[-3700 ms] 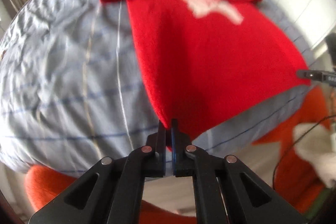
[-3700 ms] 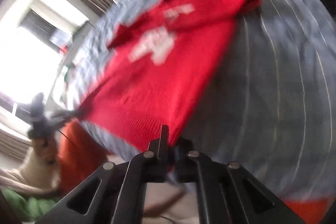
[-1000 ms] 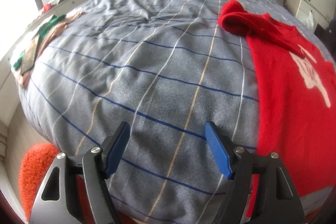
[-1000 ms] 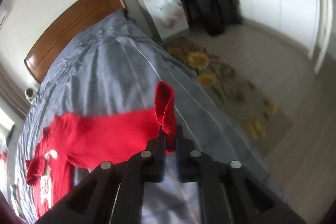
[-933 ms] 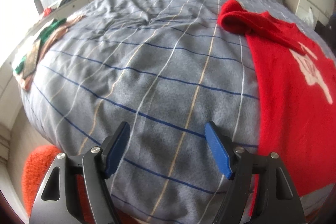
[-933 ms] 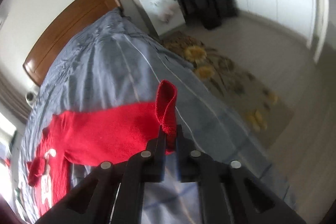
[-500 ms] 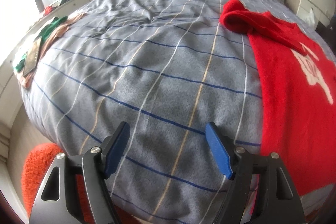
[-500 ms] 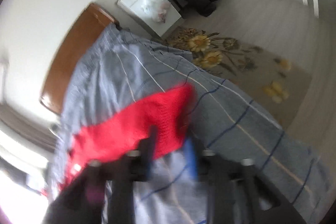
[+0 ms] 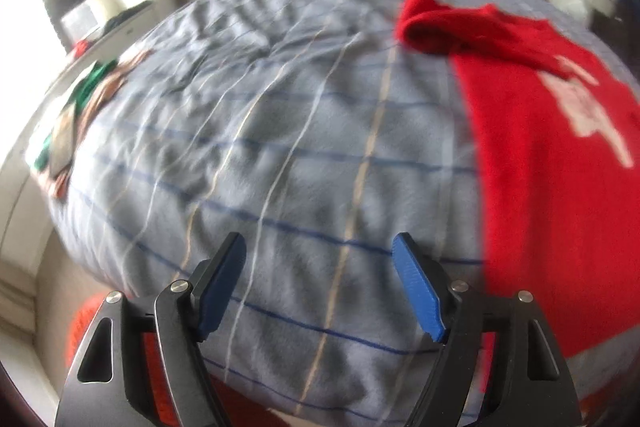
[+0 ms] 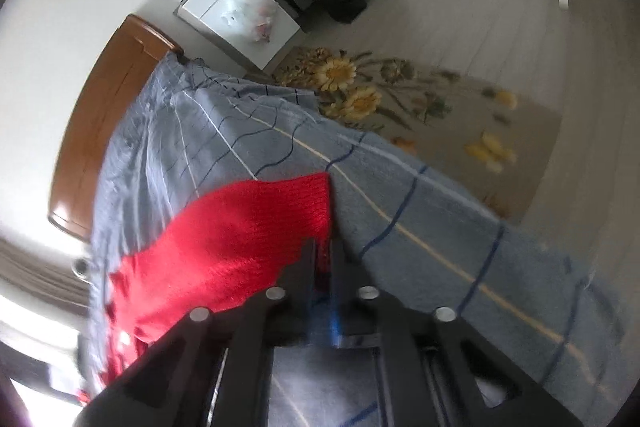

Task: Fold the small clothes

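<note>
The right gripper pinches the sleeve end of the red sweater, which spreads toward eight o'clock over the bed. The left gripper hangs spread and empty, the sweater at two o'clock. Folding looks barely begun: body flat, far sleeve bunched.

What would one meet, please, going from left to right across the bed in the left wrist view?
Green and brown clothes at the bed's edge → grey checked duvet → bunched red sleeve → flat red knitted sweater with its white print.
</note>
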`<state>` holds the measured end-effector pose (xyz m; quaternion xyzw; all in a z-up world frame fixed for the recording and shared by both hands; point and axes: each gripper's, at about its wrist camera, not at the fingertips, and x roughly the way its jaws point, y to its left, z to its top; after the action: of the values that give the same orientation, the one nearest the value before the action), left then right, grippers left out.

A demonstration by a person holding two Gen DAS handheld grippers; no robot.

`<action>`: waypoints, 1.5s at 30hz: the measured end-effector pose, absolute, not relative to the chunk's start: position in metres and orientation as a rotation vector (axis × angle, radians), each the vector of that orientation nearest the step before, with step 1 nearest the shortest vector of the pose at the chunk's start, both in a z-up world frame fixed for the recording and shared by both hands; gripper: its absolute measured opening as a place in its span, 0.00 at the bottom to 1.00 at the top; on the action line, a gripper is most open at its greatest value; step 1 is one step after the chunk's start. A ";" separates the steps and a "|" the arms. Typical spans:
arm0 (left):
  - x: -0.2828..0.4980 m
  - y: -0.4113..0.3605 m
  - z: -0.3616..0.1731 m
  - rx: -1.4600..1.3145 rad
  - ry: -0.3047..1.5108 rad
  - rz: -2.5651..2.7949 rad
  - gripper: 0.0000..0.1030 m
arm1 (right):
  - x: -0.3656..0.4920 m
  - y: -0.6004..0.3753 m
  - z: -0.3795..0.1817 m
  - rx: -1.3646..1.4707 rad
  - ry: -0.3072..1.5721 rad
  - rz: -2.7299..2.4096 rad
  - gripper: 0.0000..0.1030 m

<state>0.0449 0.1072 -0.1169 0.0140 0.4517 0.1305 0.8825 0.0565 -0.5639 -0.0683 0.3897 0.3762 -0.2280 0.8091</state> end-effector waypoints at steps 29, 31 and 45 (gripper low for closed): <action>0.250 0.048 -0.038 0.109 0.829 0.033 0.02 | 0.004 -0.361 -0.059 0.430 0.729 -0.133 0.67; 0.241 0.122 -0.020 -0.023 0.809 0.188 0.02 | 0.005 -0.358 -0.060 0.419 0.737 -0.119 0.67; 0.176 0.301 -0.119 -0.394 0.977 0.641 0.02 | 0.014 -0.329 -0.066 0.297 0.783 -0.085 0.67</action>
<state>0.1765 0.3012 -0.1187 -0.1847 0.4580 0.3005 0.8160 0.0144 -0.3291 -0.0656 0.1442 0.3799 -0.0414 0.9128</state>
